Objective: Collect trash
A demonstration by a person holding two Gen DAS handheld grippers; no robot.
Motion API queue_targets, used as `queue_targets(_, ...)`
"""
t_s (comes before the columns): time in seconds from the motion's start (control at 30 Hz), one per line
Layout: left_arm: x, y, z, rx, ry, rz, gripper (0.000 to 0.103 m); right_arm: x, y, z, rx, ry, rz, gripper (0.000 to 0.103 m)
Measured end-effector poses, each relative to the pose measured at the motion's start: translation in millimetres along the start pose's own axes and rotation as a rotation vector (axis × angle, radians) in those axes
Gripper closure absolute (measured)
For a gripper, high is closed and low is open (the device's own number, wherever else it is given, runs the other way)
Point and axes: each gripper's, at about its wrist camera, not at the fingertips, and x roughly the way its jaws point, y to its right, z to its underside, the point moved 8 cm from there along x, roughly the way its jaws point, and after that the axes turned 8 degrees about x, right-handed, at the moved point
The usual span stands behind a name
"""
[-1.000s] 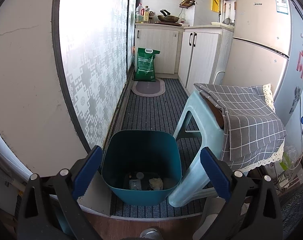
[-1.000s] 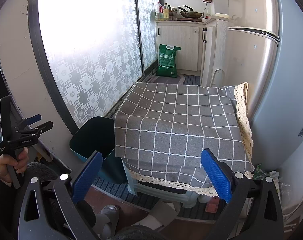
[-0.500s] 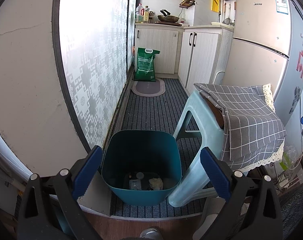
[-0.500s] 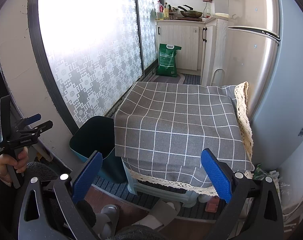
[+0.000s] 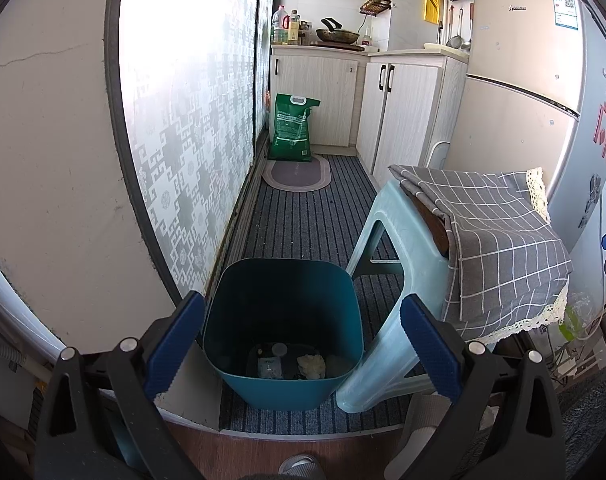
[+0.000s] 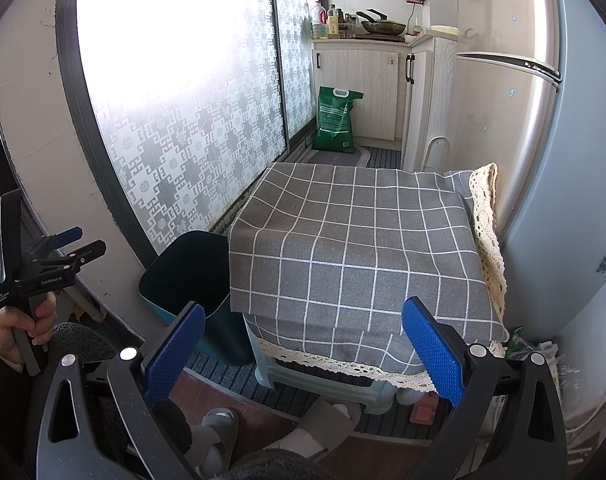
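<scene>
My left gripper (image 5: pixel 301 344) was spread wide and held nothing. It hung over the teal bin (image 5: pixel 283 388) at the bottom middle of the left picture. Down in the bin lay the trash: a crumpled pale wad (image 5: pixel 312 365), a small flat packet (image 5: pixel 269 367) and a round lid-like bit (image 5: pixel 279 348). My right gripper (image 6: pixel 303 350) was spread wide too, and empty. It pointed at the grey checked cloth (image 6: pixel 355 248) on the stool (image 5: pixel 399 240), and the top of the cloth was bare.

I could see no loose trash left to pick up, so I thought the job was nearly done. A good next look would be low at the right of the right picture, where some bags or wrappers (image 6: pixel 543 356) sat by the fridge (image 6: pixel 543 160). I could not tell if they were trash.

Room was tight. The bin sat just beside the stool leg on one side and the wall (image 5: pixel 55 160) on the other. The striped floor mat (image 5: pixel 303 220) in the middle was free for moving.
</scene>
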Motion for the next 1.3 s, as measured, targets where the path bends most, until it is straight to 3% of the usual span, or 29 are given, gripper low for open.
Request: queue_targets(1.3,0.6,-1.6,0.0,-0.002,-0.003,0.004,0.003,-0.3,-0.6,-1.0,0.0,-0.003,0.002,0.003)
